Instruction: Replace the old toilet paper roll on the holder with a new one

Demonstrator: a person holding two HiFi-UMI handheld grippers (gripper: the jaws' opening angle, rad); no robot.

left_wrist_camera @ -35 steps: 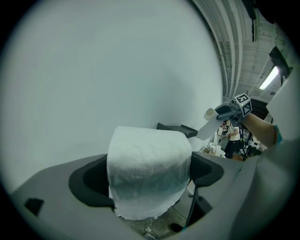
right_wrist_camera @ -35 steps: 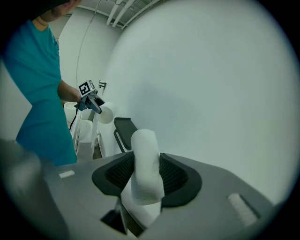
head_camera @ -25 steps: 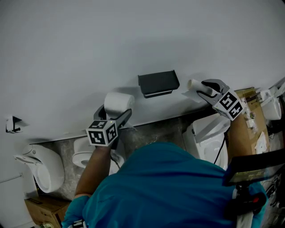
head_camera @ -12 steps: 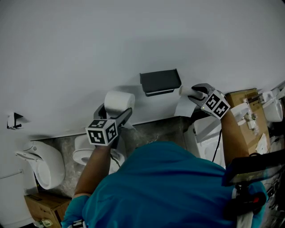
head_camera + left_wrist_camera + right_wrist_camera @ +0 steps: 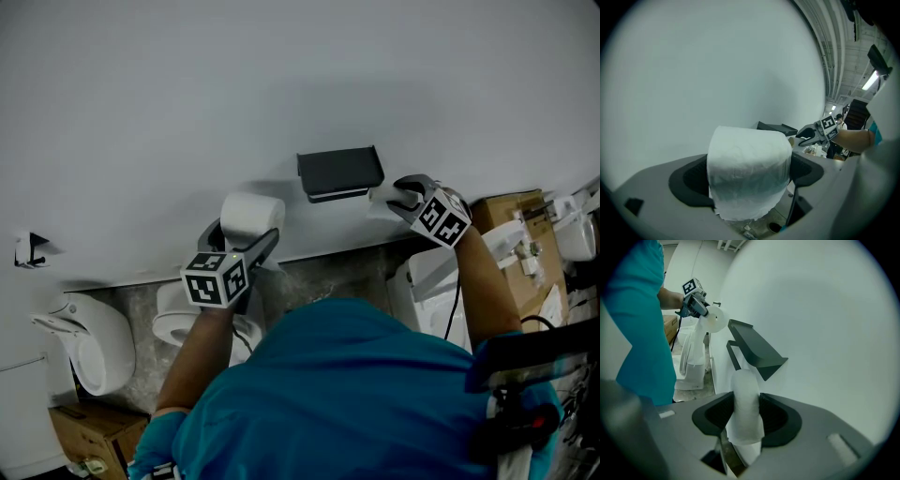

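Observation:
A dark holder (image 5: pixel 339 172) is fixed to the white wall. It also appears in the left gripper view as the holder (image 5: pixel 776 127) and in the right gripper view as the holder (image 5: pixel 754 350). My left gripper (image 5: pixel 240 236) is shut on a full white toilet roll (image 5: pixel 251 216), held left of the holder and a little lower. That roll (image 5: pixel 749 171) fills the jaws of the left gripper (image 5: pixel 750 176). My right gripper (image 5: pixel 401 197) is just right of the holder, shut on a thin, squashed old roll (image 5: pixel 746 413) in the right gripper (image 5: pixel 746 418).
Toilets stand on the grey floor below the wall: one at the left (image 5: pixel 89 349), one under my left arm (image 5: pixel 173 326), one at the right (image 5: pixel 433 279). Cardboard boxes sit at the right (image 5: pixel 511 217) and bottom left (image 5: pixel 89 441). A small fitting (image 5: pixel 28 248) is on the wall.
My right gripper has moved left and slightly down with the old roll, ending close beside the holder. The left gripper and its full roll have stayed put.

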